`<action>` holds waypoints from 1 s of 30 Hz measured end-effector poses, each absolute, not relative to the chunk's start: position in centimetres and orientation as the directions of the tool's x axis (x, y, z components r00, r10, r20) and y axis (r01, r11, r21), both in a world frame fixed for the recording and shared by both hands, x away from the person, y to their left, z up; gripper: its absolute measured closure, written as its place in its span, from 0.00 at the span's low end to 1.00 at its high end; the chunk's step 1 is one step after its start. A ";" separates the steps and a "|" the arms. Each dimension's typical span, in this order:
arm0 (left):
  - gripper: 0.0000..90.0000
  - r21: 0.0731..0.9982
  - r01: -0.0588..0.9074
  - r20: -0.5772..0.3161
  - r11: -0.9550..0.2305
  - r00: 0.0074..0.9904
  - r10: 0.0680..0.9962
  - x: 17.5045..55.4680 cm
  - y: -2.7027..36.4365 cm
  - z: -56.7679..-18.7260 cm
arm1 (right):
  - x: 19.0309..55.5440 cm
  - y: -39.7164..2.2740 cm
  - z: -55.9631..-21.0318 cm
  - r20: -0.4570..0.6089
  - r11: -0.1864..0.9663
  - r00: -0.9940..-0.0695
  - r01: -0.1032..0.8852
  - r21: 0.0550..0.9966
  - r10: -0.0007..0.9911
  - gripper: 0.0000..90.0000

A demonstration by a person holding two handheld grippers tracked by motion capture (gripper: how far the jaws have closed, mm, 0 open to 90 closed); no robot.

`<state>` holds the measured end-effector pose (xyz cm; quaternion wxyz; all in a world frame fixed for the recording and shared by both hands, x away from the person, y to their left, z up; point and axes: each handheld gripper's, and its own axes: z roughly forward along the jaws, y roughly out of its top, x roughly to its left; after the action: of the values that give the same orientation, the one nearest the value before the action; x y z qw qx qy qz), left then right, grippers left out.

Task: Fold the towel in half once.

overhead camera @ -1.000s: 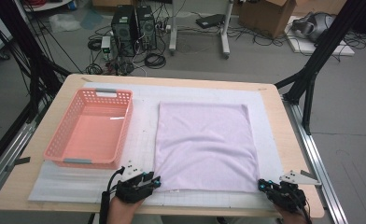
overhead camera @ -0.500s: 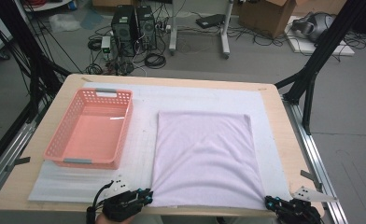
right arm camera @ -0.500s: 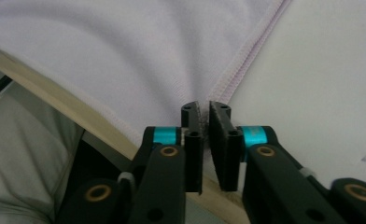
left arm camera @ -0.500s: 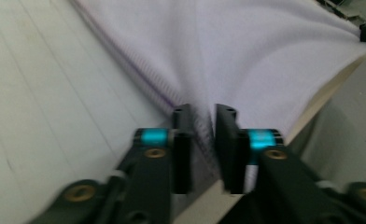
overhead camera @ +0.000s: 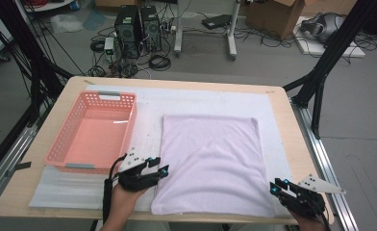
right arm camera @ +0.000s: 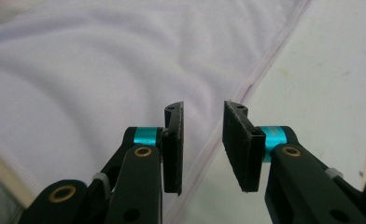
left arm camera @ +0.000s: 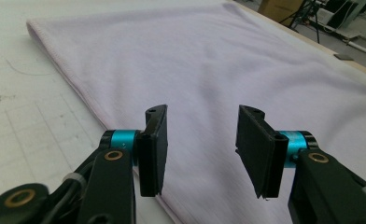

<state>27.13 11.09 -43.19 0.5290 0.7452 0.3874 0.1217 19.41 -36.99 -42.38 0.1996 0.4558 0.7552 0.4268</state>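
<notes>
Both your grippers are spread w/ nothing pinched, jaws just been opening. Folded towel (overhead camera: 210, 161) lies flat mid-table, right of the basket (overhead camera: 93, 137). Left gripper (overhead camera: 160, 168) sits at its left edge near the front corner, right gripper (overhead camera: 275, 186) at the front right corner, so the towel's between them.

Right gripper (right arm camera: 202, 149): jaws apart, w/ a gap and nothing between the pads; they've just been opening. Black pads, teal collars behind them, brass pivots on the arms. Behind and below: pale lilac towel (right arm camera: 87, 70) spread flat w/ soft ripples, takes up the left and centre. Its stitched hem runs diagonally from top right down toward the gap between the jaws. Right of the hem: white mat (right arm camera: 321, 79), a few small marks on it. Gripper sits over the hem, not touching it.
</notes>
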 end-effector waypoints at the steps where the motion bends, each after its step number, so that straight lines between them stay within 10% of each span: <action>1: 0.61 0.873 0.467 -0.242 -0.137 0.661 0.711 28.1 11.0 -43.3 | 20.0 -36.9 -42.4 0.086 0.222 -0.505 0.518 0.826 0.859 0.76; 15: 0.60 0.808 0.557 -0.195 -0.194 0.563 0.804 35.2 8.9 -45.0 | 30.5 -35.5 -44.0 0.027 0.275 -0.481 0.547 0.791 0.876 0.78; 20: 0.73 0.799 0.547 -0.110 -0.250 0.542 0.833 35.6 7.9 -45.1 | 32.6 -35.8 -44.8 0.035 0.256 -0.431 0.596 0.761 0.902 0.79; 23: 0.94 0.790 0.548 -0.066 -0.275 0.522 0.850 35.9 7.3 -44.8 | 33.0 -35.9 -45.0 0.074 0.216 -0.419 0.601 0.770 0.905 0.96; 30: 0.90 0.788 0.585 -0.116 -0.193 0.448 0.886 36.1 7.9 -44.6 | 32.9 -35.8 -45.0 0.034 0.194 -0.347 0.599 0.777 0.937 0.94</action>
<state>36.12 7.86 -44.59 0.4031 0.7494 0.4909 0.1869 32.86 -35.84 -44.96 0.2334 0.5215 0.7366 0.3620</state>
